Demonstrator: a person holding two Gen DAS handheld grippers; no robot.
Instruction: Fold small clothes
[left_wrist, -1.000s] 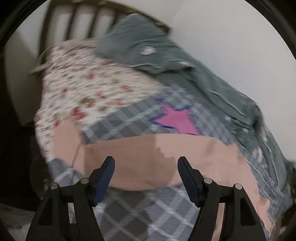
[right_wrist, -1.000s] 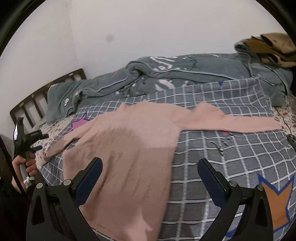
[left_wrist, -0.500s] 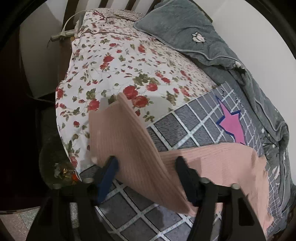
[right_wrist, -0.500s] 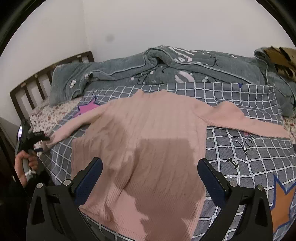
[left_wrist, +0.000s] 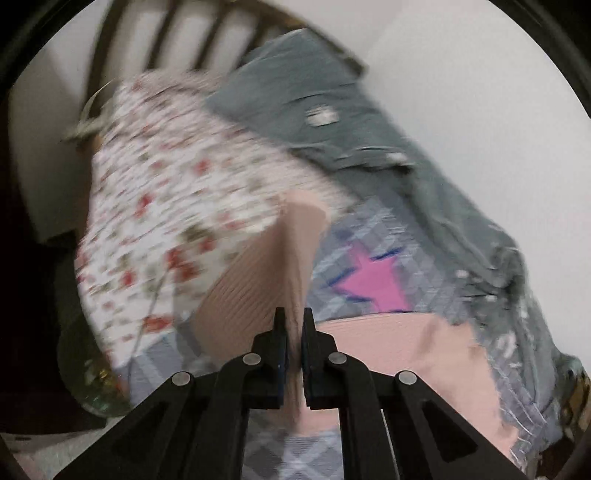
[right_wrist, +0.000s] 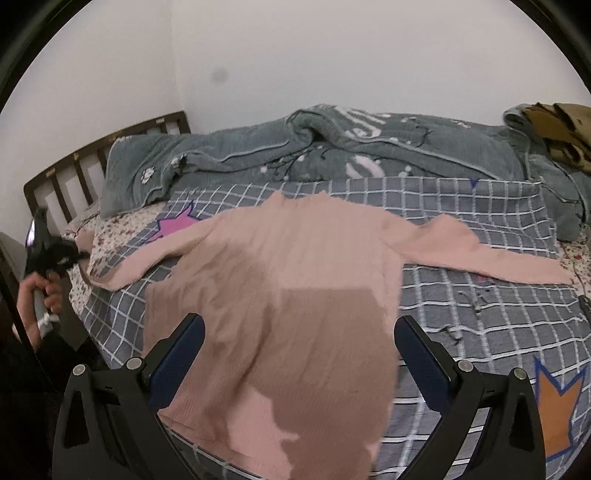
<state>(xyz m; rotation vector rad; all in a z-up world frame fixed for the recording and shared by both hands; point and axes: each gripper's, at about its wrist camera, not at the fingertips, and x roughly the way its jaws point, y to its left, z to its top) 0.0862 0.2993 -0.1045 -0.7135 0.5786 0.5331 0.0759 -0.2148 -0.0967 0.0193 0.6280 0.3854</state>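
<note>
A pink ribbed sweater (right_wrist: 288, 280) lies spread flat on the checked bed cover (right_wrist: 480, 314), both sleeves out to the sides. My left gripper (left_wrist: 293, 317) is closing tight on the left sleeve (left_wrist: 258, 280), its pads pressing the fabric near the cuff, which stands lifted off the floral sheet (left_wrist: 166, 192). In the right wrist view that left gripper (right_wrist: 55, 251) shows at the far left bed edge, held by a hand (right_wrist: 37, 291), with the cuff (right_wrist: 85, 238) in it. My right gripper (right_wrist: 299, 325) hovers open over the sweater's lower body, nothing between its fingers. The right sleeve (right_wrist: 498, 262) lies flat.
A rumpled grey blanket (right_wrist: 369, 155) runs along the wall side of the bed. A dark slatted headboard (right_wrist: 74, 162) stands at the left end. A brown patterned cloth (right_wrist: 561, 129) sits at the far right. The bed's near edge lies under my right gripper.
My left gripper's jaws have gone from wide apart to closed on the left sleeve, and the sleeve end has come up. The right gripper stays open, shifted slightly over the sweater.
</note>
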